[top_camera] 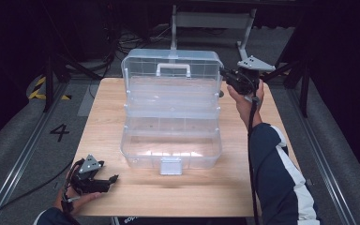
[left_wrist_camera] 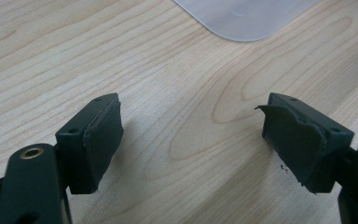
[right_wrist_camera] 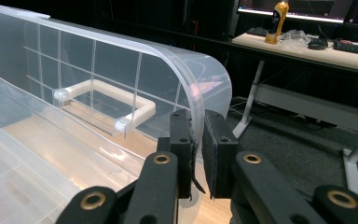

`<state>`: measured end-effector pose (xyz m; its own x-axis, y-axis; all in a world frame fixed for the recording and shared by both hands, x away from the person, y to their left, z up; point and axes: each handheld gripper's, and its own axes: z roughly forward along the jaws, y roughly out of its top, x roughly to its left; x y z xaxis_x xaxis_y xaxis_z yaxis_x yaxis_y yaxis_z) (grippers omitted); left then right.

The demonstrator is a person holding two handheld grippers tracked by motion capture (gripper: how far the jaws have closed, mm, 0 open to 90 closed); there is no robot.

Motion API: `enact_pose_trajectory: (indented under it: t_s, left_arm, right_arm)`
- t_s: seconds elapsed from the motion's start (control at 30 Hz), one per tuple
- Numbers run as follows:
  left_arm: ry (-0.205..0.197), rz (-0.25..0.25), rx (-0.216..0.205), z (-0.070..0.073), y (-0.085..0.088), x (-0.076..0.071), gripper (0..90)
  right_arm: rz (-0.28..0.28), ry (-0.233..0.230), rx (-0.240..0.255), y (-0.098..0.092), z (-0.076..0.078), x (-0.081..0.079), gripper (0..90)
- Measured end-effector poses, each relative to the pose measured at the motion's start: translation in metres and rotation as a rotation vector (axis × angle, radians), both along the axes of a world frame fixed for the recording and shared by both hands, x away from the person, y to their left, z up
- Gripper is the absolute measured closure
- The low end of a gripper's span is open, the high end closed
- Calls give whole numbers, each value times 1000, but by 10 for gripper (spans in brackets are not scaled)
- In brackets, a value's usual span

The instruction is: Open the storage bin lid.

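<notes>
**At the far right corner, the lid is pinched by its rim**

On the table stands a clear plastic box, wide open, its lid standing upright at the far side with a white handle on it. The right gripper has its fingers closed on the lid's thin curved edge at the right-hand corner; in the right gripper view the rim runs straight down between the two pads, one inside the lid and one outside.

The lid looks light and thin-walled, likely to flex when pushed from one corner, and its smooth plastic is probably slippery under the pads. A hold on the rim suits swinging it on its hinge; the handle would give a firmer, more central grip.

The left gripper rests near the table's front left corner, well apart from the box, fingers spread with nothing between them but bare wood.
</notes>
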<state>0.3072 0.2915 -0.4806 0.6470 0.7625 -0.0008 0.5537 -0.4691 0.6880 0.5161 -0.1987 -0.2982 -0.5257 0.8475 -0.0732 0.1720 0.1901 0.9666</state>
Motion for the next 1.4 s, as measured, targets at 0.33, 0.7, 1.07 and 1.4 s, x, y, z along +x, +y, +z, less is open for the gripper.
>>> enact_pose_trajectory:
  t_s: [0.33,0.7,1.07,1.4]
  left_arm:
    - [0,1,-1,0,0,0,205]
    - [0,0,-1,0,0,0,203]
    - [1,-7,-2,0,0,1,195]
    - [8,-3,-8,-1,-1,1,178]
  right_arm:
    - [-6,33,14,1,-1,14,834]
    - [-9,83,5,2,-2,33,828]
    - [-8,124,7,2,-6,48,823]
    - [-16,143,-1,2,-9,57,819]
